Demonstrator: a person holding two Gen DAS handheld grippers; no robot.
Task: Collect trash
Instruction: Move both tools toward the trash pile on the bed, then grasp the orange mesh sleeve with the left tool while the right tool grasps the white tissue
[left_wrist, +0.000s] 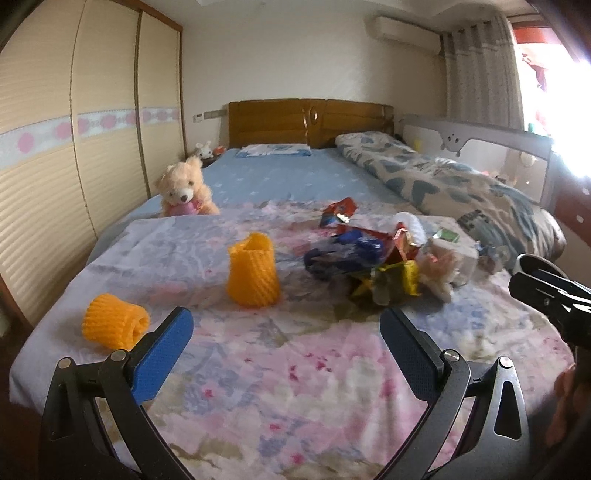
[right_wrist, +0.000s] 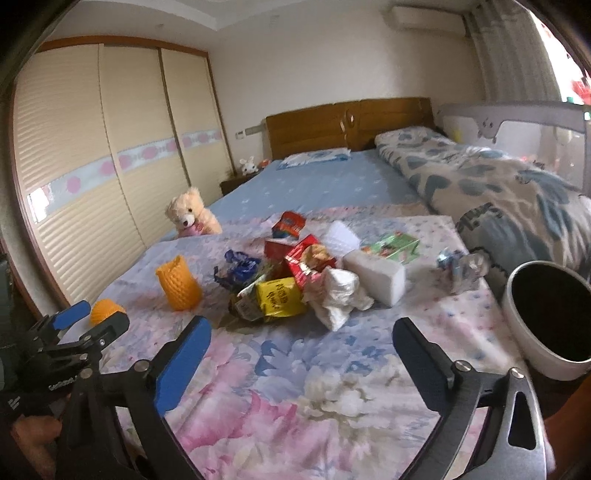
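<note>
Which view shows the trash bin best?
Right wrist view: the white trash bin stands at the right edge of the bed, rim and dark inside visible. The left wrist view does not show it; the right hand-held gripper fills that edge.

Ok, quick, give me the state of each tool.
Left tool: open, holding nothing, over the floral sheet.
Right tool: open, holding nothing.
</note>
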